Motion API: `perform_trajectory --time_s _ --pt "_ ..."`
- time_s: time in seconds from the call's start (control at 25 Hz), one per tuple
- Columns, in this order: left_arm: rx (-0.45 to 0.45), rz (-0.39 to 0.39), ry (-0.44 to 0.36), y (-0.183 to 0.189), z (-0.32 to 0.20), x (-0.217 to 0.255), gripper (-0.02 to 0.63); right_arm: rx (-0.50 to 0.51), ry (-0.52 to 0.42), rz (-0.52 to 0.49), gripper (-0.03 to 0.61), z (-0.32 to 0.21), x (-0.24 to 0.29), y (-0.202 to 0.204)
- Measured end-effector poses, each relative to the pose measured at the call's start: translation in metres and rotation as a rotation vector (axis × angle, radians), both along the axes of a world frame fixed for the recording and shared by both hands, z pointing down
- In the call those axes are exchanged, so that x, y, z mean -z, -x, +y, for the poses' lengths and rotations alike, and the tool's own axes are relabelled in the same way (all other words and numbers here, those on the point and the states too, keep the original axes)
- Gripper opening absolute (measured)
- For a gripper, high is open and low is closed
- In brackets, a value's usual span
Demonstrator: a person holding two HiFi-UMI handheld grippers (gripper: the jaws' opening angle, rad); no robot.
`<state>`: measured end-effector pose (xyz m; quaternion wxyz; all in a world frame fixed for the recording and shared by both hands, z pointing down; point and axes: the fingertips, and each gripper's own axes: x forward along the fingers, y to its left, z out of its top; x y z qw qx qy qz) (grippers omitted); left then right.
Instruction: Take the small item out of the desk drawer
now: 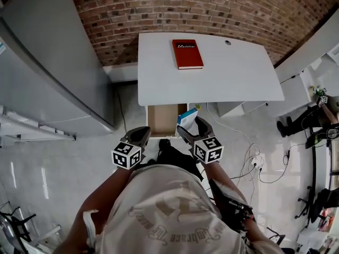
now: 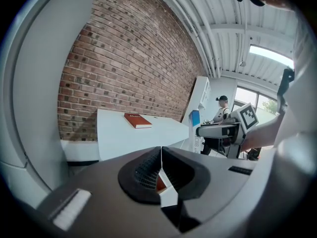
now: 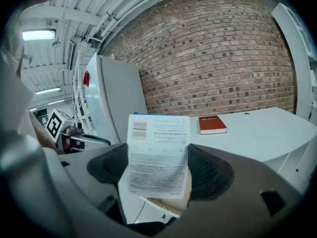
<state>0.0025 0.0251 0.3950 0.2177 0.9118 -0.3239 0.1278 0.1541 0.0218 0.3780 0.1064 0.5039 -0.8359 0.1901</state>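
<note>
One box (image 3: 158,152), its barcode seen only in the right gripper view, is pinched by the right gripper (image 3: 159,171); the left gripper (image 2: 161,168) is pressed together beside one open drawer (image 1: 160,119).

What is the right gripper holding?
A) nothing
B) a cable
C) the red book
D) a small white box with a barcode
D: the right gripper has its jaws closed on the small white box, whose barcode and print face its camera, while the red book lies on the desk.
</note>
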Motion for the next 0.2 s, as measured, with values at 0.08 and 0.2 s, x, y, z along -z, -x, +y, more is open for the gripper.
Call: perform_trajectory --time_s 0.08,0.2 --pt "0.002 -0.001 0.004 0.0015 0.0006 -0.0016 0.009 0.004 0.001 0.001 0.331 -0.0007 -0.0001 0.0025" --pt "0.004 -0.002 0.009 0.0015 0.0015 -0.0042 0.009 0.008 0.003 0.003 0.331 -0.0007 -0.0010 0.0036"
